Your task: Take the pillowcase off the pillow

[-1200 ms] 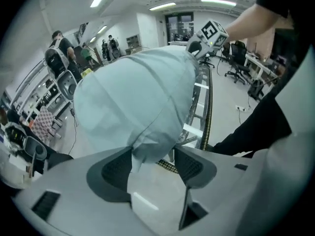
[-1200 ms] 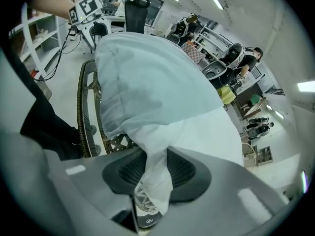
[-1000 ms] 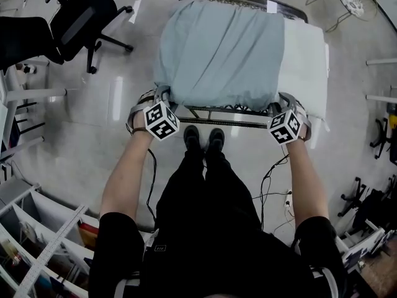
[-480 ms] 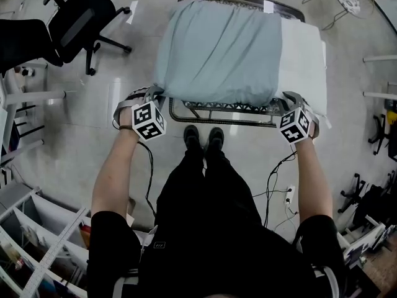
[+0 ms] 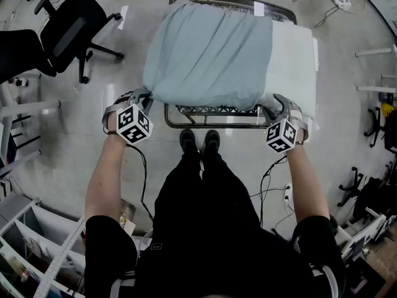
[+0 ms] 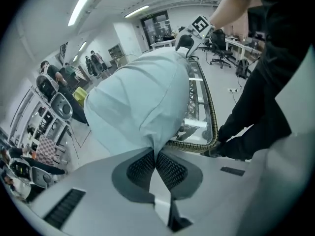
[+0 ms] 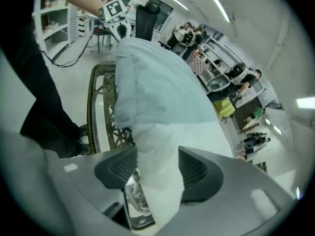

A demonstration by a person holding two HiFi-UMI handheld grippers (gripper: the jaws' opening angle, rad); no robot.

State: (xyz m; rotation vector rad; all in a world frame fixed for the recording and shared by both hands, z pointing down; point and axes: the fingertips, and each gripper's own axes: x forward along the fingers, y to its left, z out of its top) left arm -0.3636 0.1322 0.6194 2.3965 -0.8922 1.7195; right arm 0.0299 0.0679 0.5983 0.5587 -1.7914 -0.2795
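Standing at the near rim of the worktop (image 5: 214, 125), I hold one tool at each near corner of the pillow (image 5: 291, 61). My left tool (image 6: 155, 155) is fully closed: its pads pinch a gathered fold of the pale blue-green pillowcase (image 5: 208, 54) at the near left corner, and the cloth is drawn to a point where it enters the pads. My right tool (image 7: 158, 167) stands partly open. Its jaws have just been opening, and the bare white near right corner of the pillow fills the gap between them, touching both pads. Just beyond the tools, the worktop shows a woven rim and a clear top over a lattice frame. The pillow lies flat on this top and covers most of it. The pillowcase covers the left and middle of the pillow. A white strip of the pillow is uncovered along the right side, from the near edge to the far edge. Further off, at the far left, a black office chair (image 5: 71, 30) stands on the light floor (image 5: 133, 61), well apart from the worktop.
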